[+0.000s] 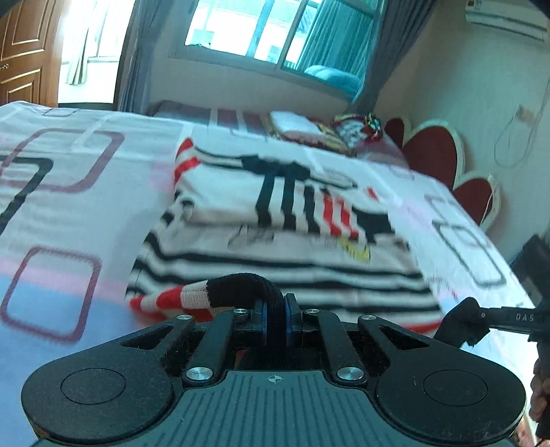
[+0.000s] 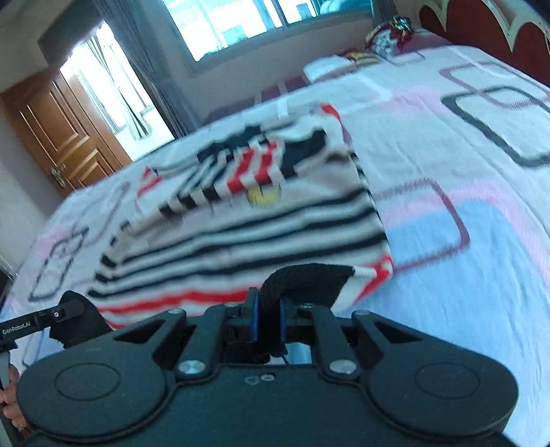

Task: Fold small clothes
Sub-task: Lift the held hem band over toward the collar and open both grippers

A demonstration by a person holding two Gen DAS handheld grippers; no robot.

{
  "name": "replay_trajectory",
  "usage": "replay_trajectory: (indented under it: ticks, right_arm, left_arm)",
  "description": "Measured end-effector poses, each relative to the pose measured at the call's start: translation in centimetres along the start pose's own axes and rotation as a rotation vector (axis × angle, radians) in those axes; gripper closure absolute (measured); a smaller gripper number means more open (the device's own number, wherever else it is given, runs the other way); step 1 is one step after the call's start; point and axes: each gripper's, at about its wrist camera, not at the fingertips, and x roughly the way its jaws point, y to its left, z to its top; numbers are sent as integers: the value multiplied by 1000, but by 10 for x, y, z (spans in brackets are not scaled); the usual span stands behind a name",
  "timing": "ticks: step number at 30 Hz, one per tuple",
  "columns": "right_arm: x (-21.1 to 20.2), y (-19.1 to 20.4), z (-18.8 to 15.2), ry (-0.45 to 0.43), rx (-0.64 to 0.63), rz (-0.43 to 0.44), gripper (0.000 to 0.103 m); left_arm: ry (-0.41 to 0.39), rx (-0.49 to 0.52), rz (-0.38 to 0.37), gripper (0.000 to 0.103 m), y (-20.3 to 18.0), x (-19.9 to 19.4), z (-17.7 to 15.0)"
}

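Here, one small striped sweater (image 1: pixel 275 240) lies on a bed (image 1: pixel 68 192), partly folded, its white knit crossed by black stripes with red bands at the edges. The bed's sheet is pale with pink and blue patches and rounded square outlines.

Two claws hold the sweater's near hem. The left claw (image 1: pixel 275 316) is clamped on a black hem corner beside a red-and-white cuff. The right claw (image 2: pixel 268 319) is likewise clamped on a black fold of hem at the opposite corner. Each claw also shows at the edge of the other's view, gripping dark cloth; writing on the arms reads "DAS" in the left view and "GenRobot.AI" in the right.

Beyond the sweater, near the head of the bed, sit a folded white cloth (image 1: pixel 295 125) and a red patterned bundle (image 1: pixel 357 132). A red scalloped headboard (image 1: pixel 436 154) stands against the wall. A window (image 1: pixel 275 31) with curtains is behind the bed, a wooden door (image 2: pixel 65 137) to one side, and an air conditioner (image 1: pixel 505 17) is high on the wall. Nothing lies across the sweater.
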Motion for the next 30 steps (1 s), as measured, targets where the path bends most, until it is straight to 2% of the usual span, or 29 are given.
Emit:
replay_trajectory:
  ticks: [7, 18, 25, 30]
  right_arm:
    - [20, 4, 52, -64, -39, 10, 92]
    - [84, -9, 131, -120, -29, 26, 92]
    - [130, -17, 180, -134, -32, 29, 92]
    - [174, -23, 211, -99, -10, 24, 92]
  left_arm:
    - [-65, -24, 17, 94, 0, 36, 46]
    - [-116, -97, 66, 94, 6, 113, 113]
    - [-115, -151, 105, 94, 18, 167, 153]
    - [-61, -195, 155, 94, 34, 210, 171]
